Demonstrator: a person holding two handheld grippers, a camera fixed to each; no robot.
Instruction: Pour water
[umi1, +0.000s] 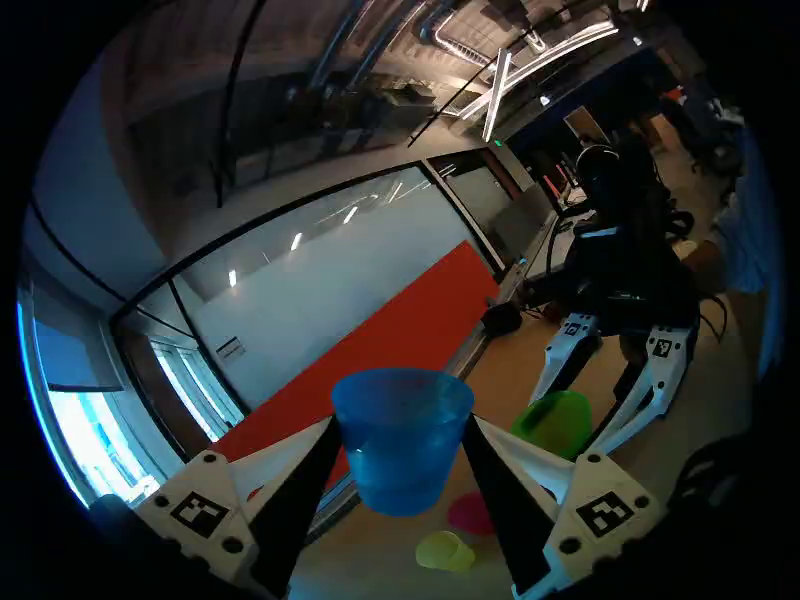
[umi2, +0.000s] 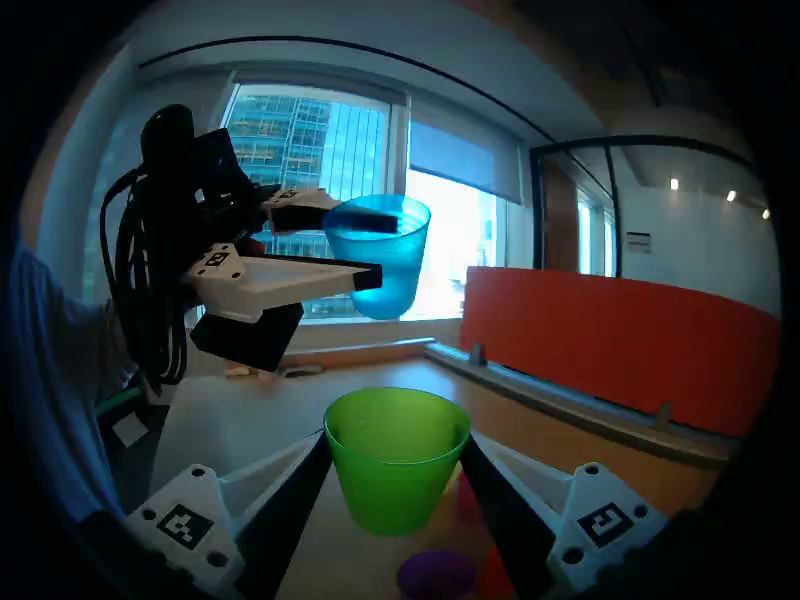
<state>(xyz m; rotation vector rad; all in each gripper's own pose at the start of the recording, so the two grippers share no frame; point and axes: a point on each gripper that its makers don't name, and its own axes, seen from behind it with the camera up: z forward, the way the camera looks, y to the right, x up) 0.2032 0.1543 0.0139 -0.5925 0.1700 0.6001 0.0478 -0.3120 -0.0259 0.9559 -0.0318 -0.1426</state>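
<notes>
Left gripper (umi1: 401, 425) grips translucent blue plastic cup (umi1: 400, 470) aloft; right gripper (umi2: 397, 440) grips green plastic cup (umi2: 395, 485) upright, presumably to receive

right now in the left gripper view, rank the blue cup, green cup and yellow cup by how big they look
1. blue cup, largest, but it is nearest the camera, so its real size is unsure
2. green cup
3. yellow cup
</notes>
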